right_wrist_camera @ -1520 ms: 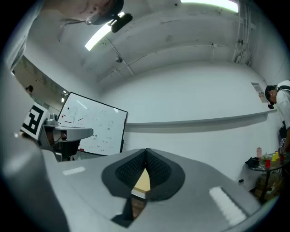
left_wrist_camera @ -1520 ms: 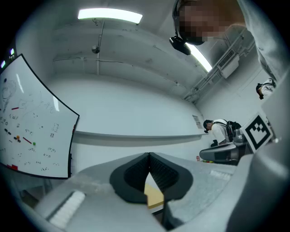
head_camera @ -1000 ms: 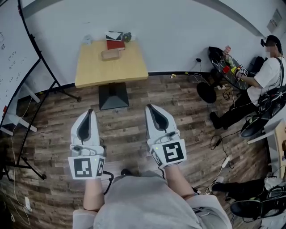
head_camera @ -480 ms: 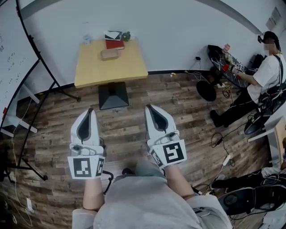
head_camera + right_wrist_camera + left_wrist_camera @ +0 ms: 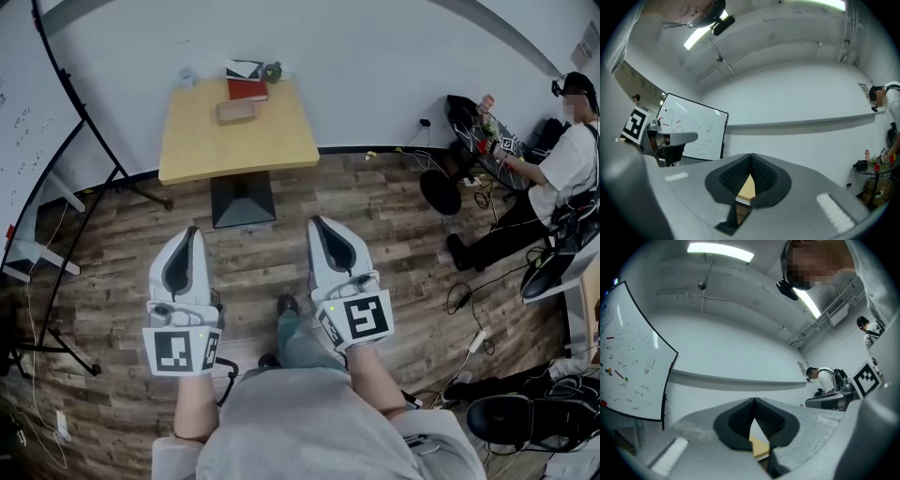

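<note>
Both grippers are held side by side above a wooden floor, pointing at a small wooden table (image 5: pixel 234 141) ahead. My left gripper (image 5: pixel 189 232) is shut with nothing between its jaws; its tips meet in the left gripper view (image 5: pixel 753 400). My right gripper (image 5: pixel 318 222) is also shut and empty, its tips closed in the right gripper view (image 5: pixel 751 155). On the table's far edge lie a red book (image 5: pixel 247 90), a tan case (image 5: pixel 236 111), a small plant (image 5: pixel 273 71) and a cup (image 5: pixel 186 77). Both grippers are well short of the table.
A whiteboard (image 5: pixel 23 112) on a black stand fills the left side. A seated person (image 5: pixel 565 173) is at the right, beside a cluttered small table (image 5: pixel 483 131), with cables on the floor. My own leg (image 5: pixel 292 336) shows between the grippers.
My leg has stepped forward between the grippers and the table sits slightly nearer in the head view. Both grippers stay shut, side by side.
</note>
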Available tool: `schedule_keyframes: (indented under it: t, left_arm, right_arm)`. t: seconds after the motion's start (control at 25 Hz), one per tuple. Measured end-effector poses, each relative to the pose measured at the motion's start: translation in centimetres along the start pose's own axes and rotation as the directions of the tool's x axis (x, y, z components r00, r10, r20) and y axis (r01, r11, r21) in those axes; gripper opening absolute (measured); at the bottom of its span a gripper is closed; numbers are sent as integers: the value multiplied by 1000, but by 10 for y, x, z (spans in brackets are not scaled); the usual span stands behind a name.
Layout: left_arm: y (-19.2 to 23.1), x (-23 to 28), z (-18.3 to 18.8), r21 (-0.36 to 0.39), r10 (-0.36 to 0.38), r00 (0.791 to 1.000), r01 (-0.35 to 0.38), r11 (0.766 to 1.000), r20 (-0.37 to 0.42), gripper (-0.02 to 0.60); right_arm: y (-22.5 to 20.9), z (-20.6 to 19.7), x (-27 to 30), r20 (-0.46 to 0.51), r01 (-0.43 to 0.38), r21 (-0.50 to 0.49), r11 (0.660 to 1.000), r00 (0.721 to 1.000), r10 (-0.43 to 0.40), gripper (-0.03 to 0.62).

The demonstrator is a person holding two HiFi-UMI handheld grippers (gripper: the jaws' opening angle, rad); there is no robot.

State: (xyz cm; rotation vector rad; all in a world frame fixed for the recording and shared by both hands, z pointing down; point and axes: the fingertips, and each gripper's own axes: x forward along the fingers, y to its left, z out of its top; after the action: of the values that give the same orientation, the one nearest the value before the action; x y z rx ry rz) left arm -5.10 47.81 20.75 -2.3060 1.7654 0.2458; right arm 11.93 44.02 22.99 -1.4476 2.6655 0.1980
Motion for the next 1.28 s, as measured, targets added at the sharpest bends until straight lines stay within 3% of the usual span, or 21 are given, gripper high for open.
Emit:
schedule_keyframes:
  t: [0.52,1.28]
  left_arm:
    - [46,103,-15,13,49,999,-49,999,19,5]
    - [41,223,-40,30,75,997,-76,997,19,5]
  right_arm:
    - [-50,1,112,27,-42,4,999,999,42,2]
    - [-135,-15,200,33,-114,19,993,993,114,2]
